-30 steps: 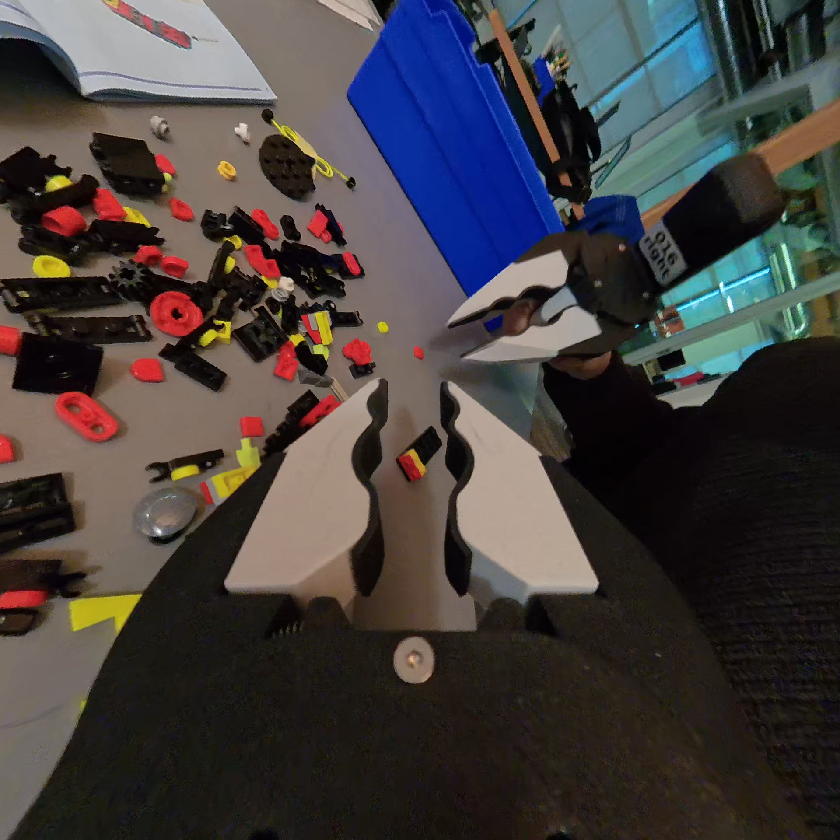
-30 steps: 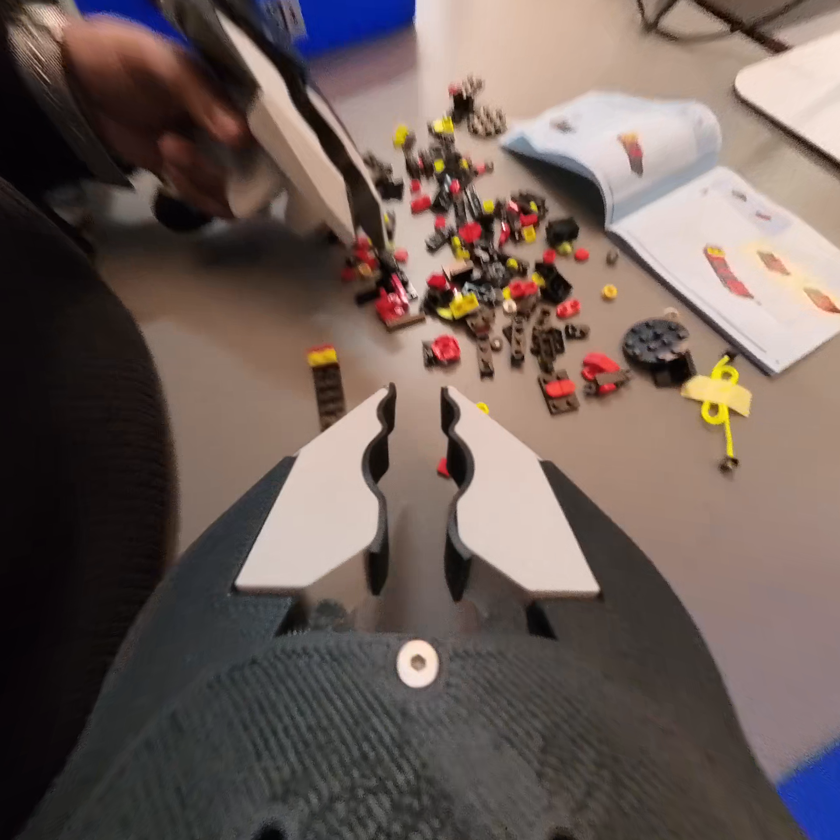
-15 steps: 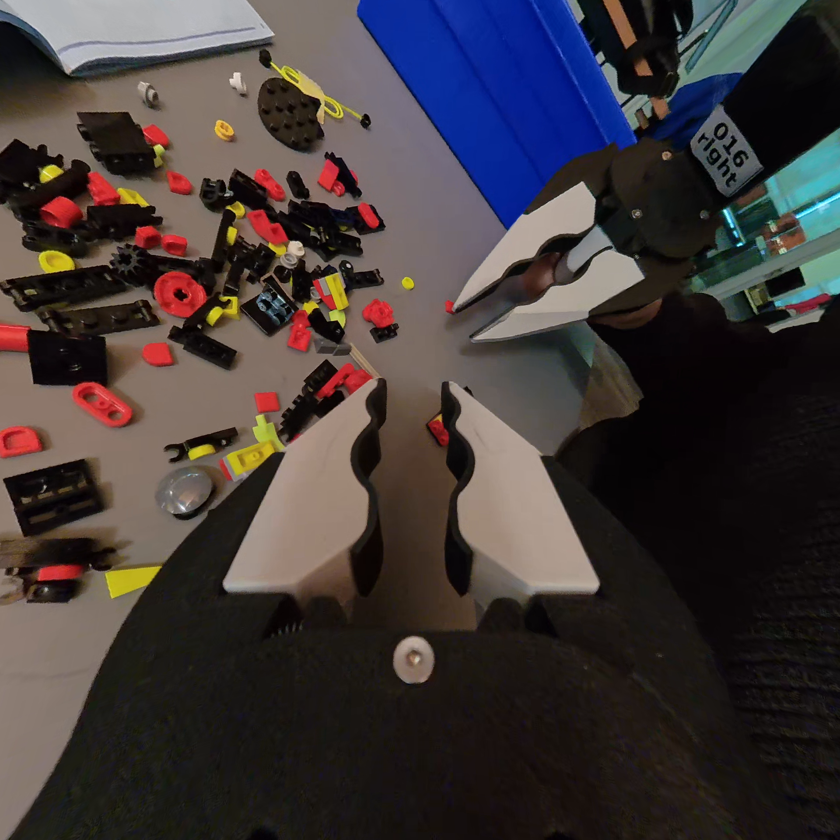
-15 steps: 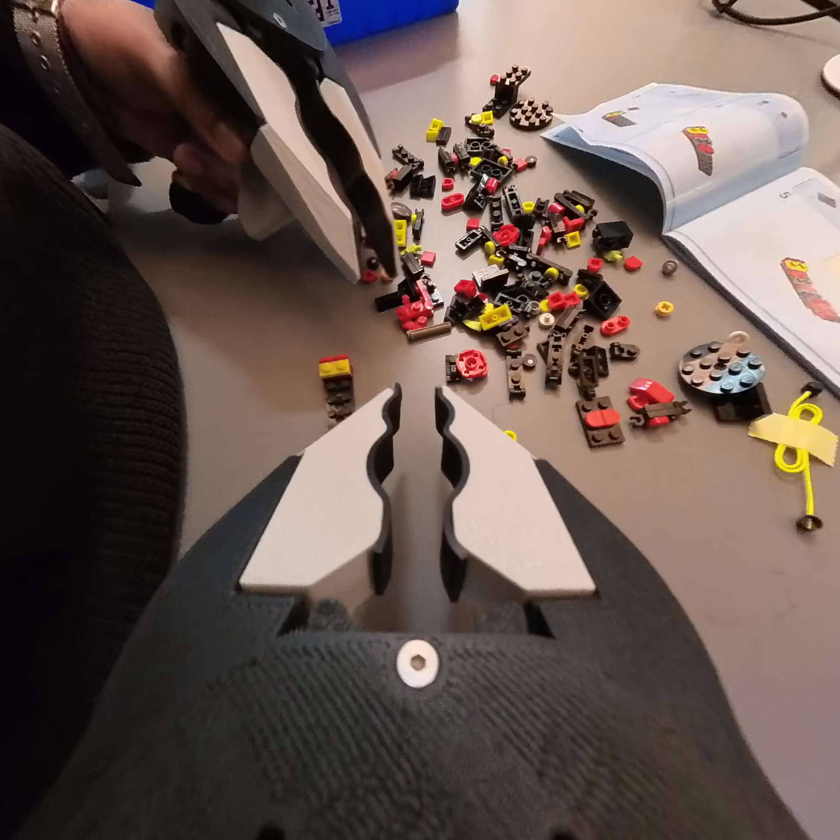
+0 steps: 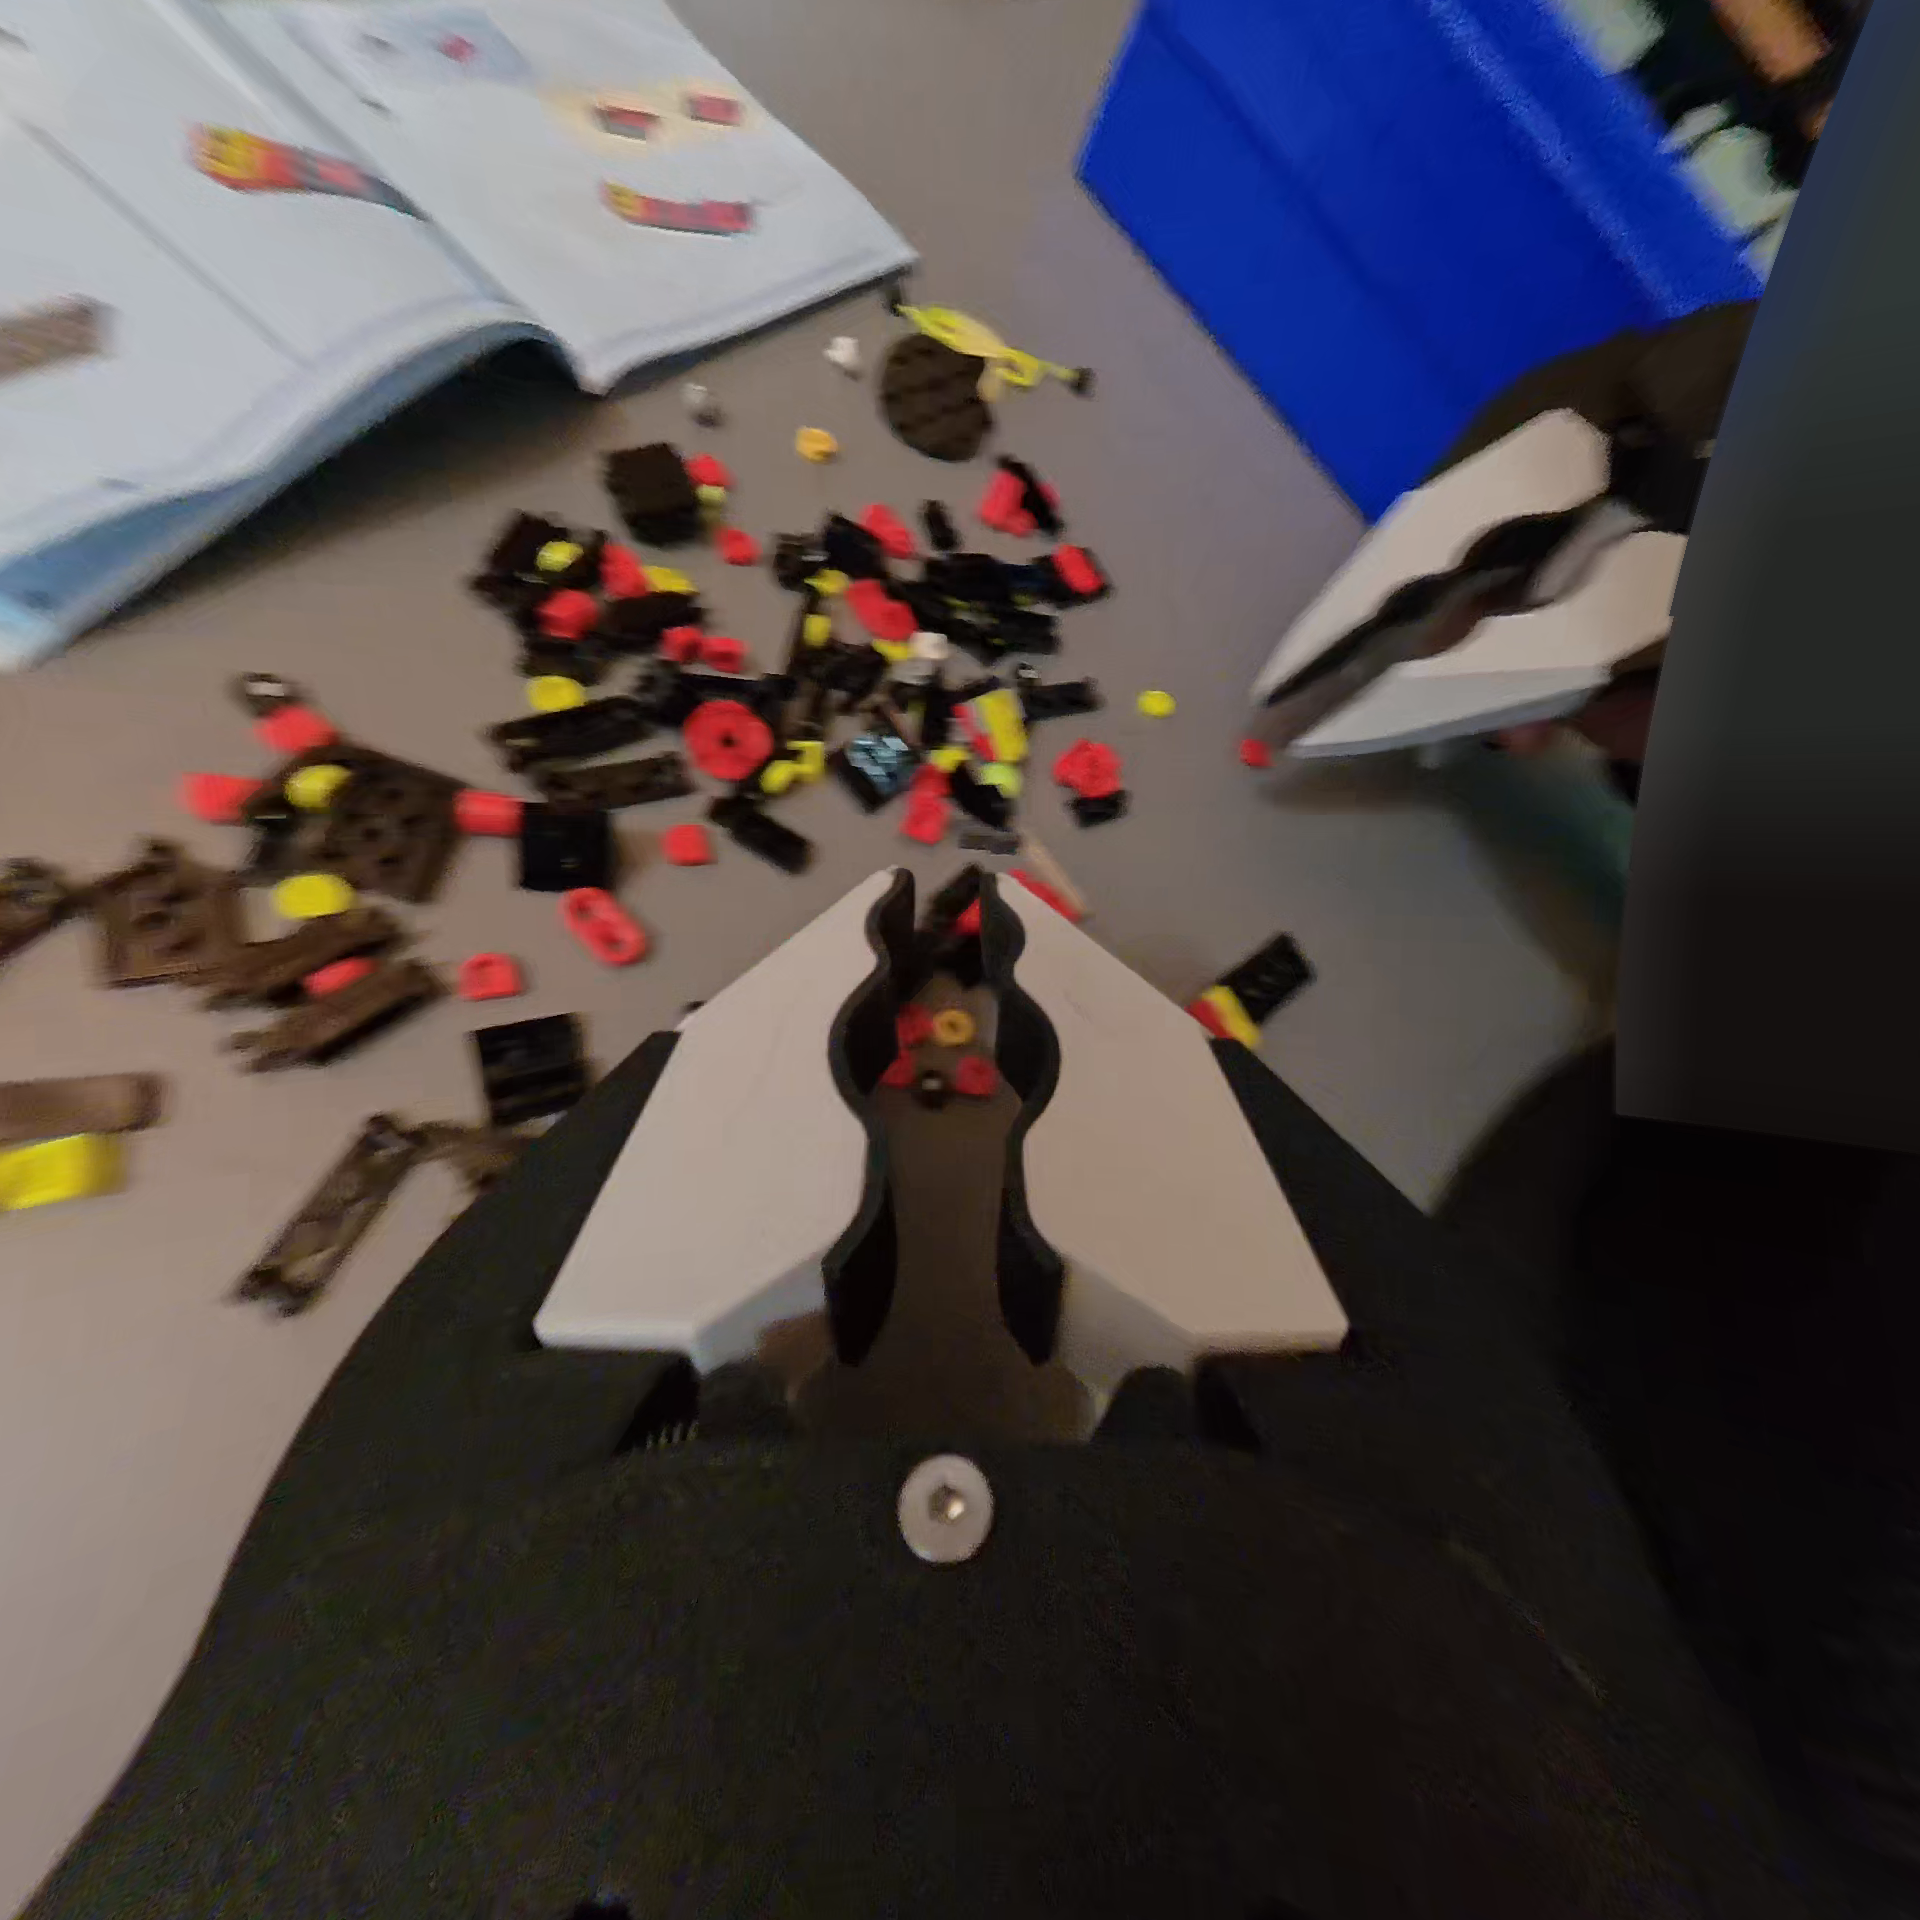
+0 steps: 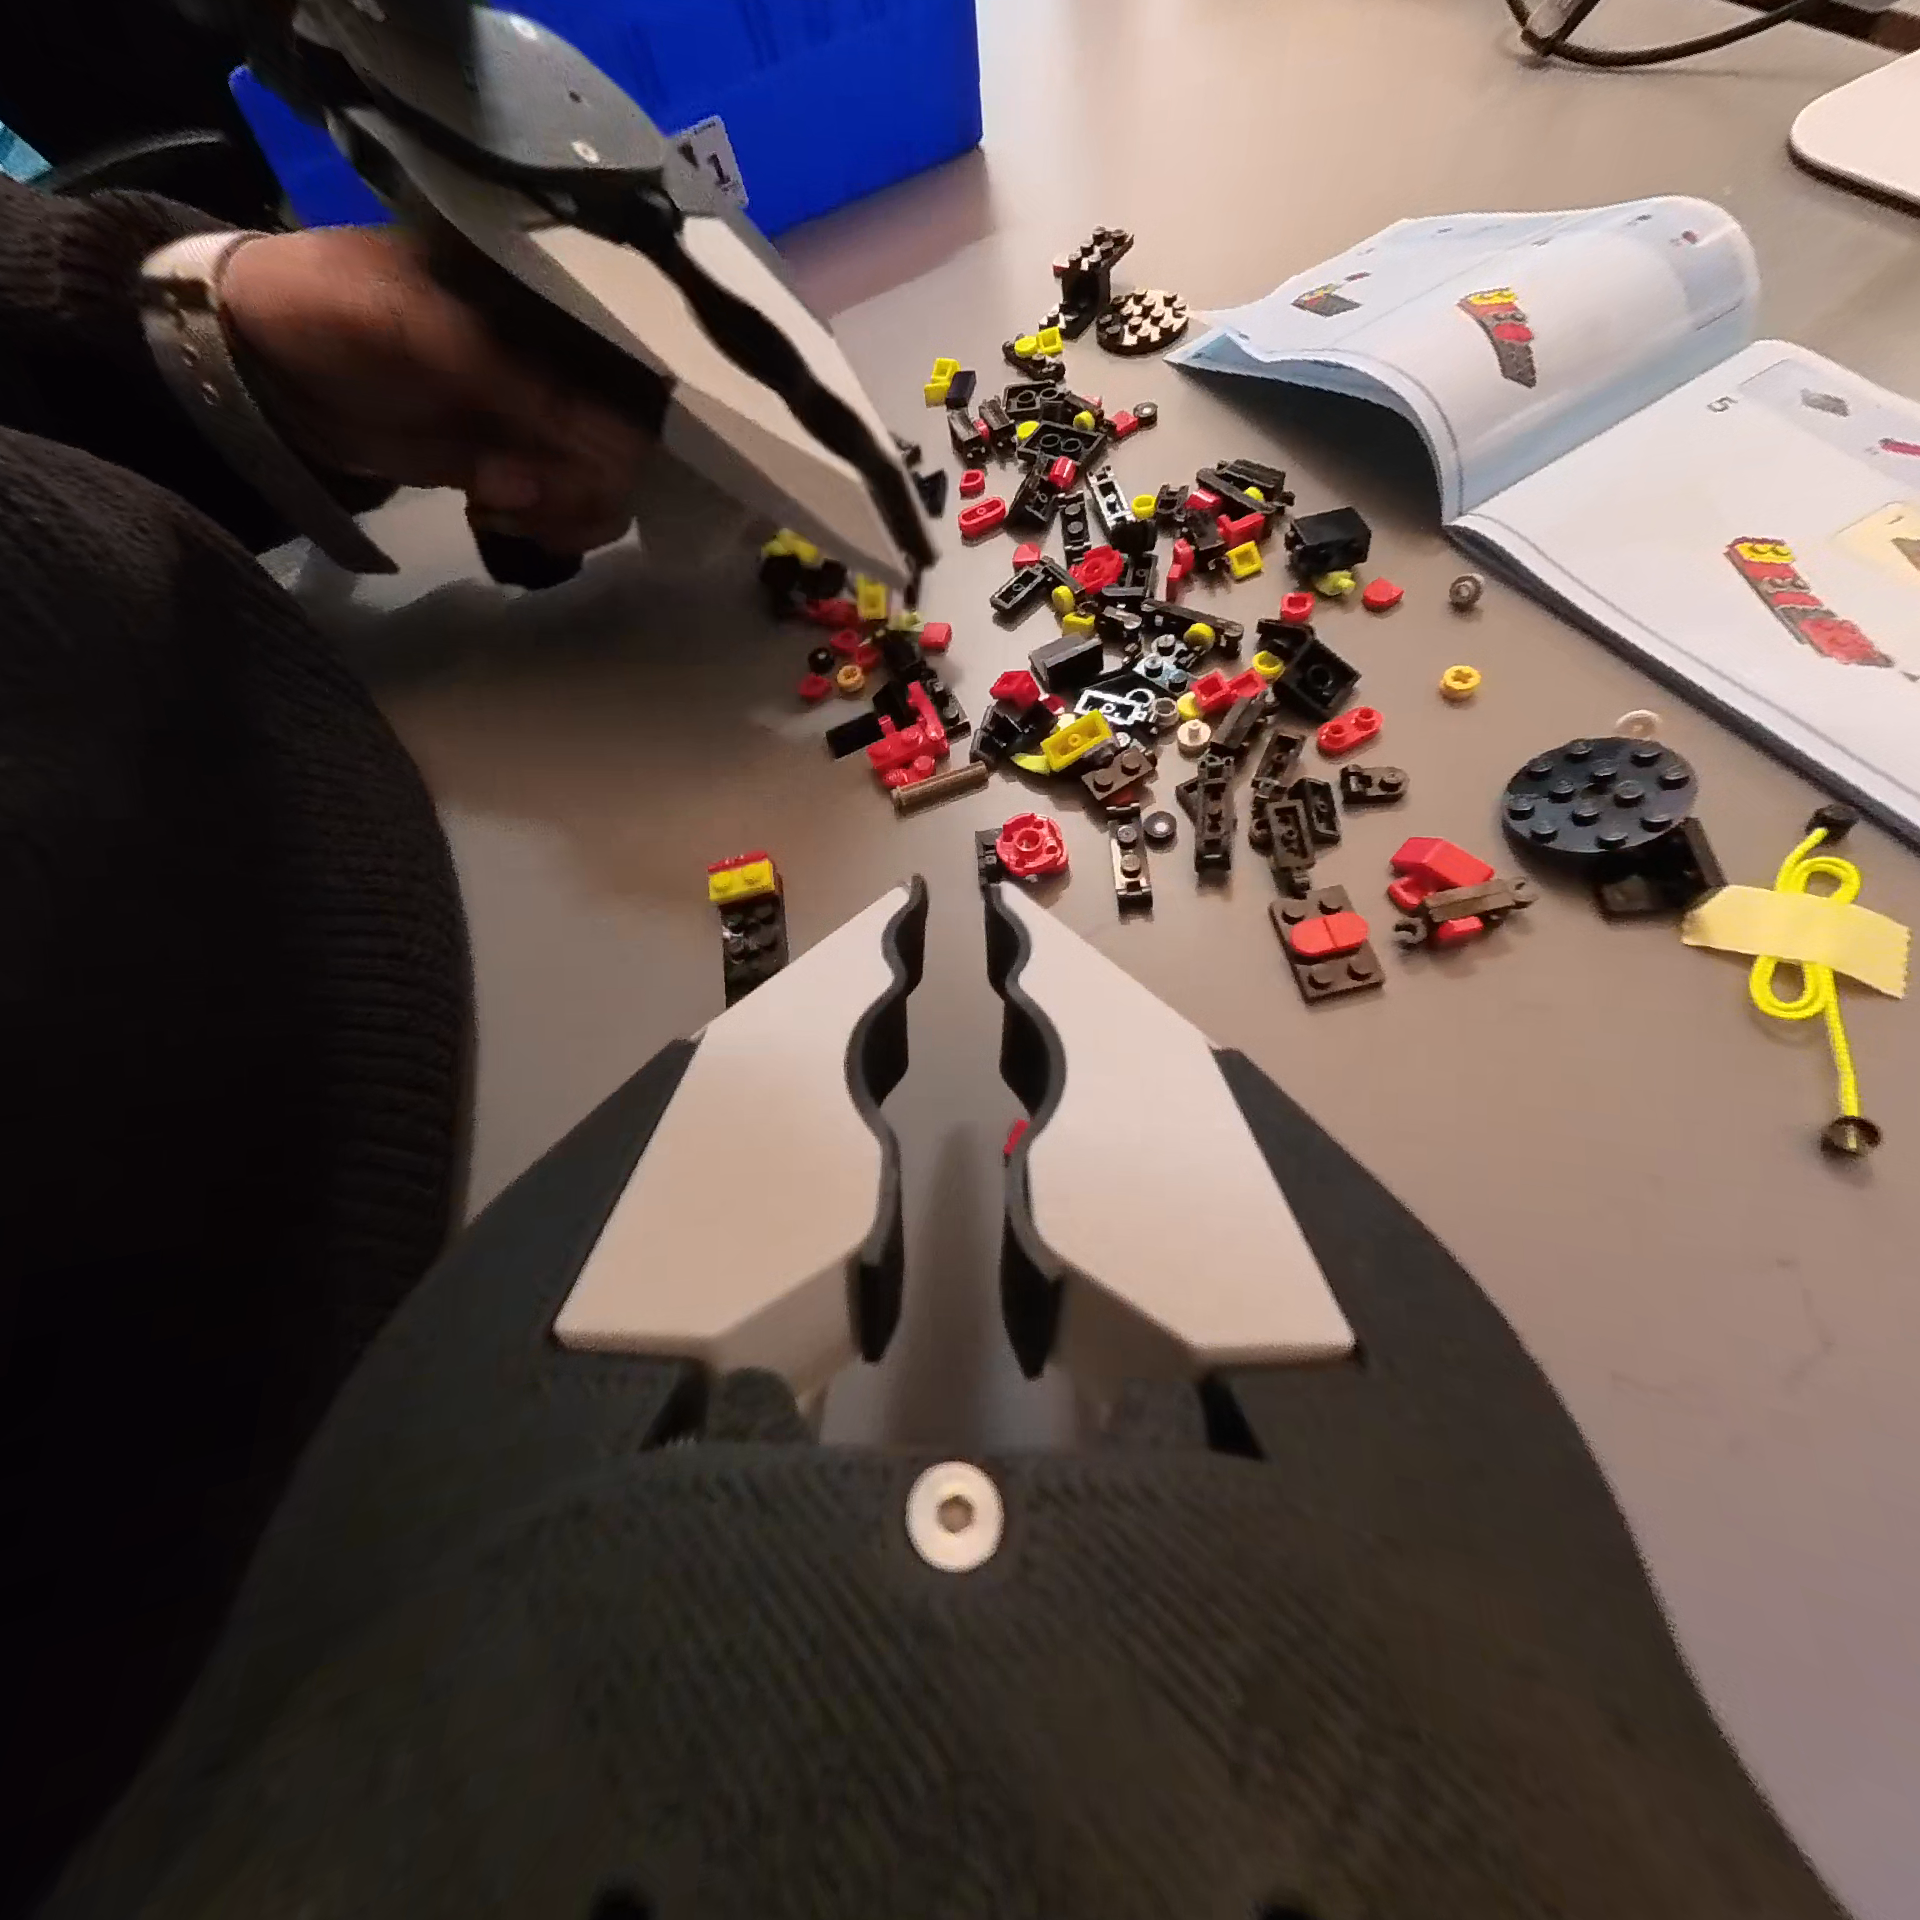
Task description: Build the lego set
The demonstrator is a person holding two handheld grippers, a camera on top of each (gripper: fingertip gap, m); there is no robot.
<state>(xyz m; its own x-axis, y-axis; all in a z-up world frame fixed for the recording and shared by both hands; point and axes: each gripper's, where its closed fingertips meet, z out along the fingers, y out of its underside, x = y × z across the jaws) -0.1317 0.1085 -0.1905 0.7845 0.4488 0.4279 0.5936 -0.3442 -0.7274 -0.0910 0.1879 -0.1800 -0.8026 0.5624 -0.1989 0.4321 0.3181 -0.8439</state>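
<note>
Left claw (image 5: pixel 940 894): slightly parted, empty, tips over scattered red, black and yellow plastic lego pieces (image 6: pixel 1132 623)
Right claw (image 6: pixel 954 899): slightly parted, empty, above grey tabletop (image 6: pixel 1455 1195)

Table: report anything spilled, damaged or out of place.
Nothing looks damaged. The lego pieces lie loose in one scattered pile on the table, as expected mid-build. One small stack sits apart near the right gripper, and a yellow cord is held under tape.
</note>
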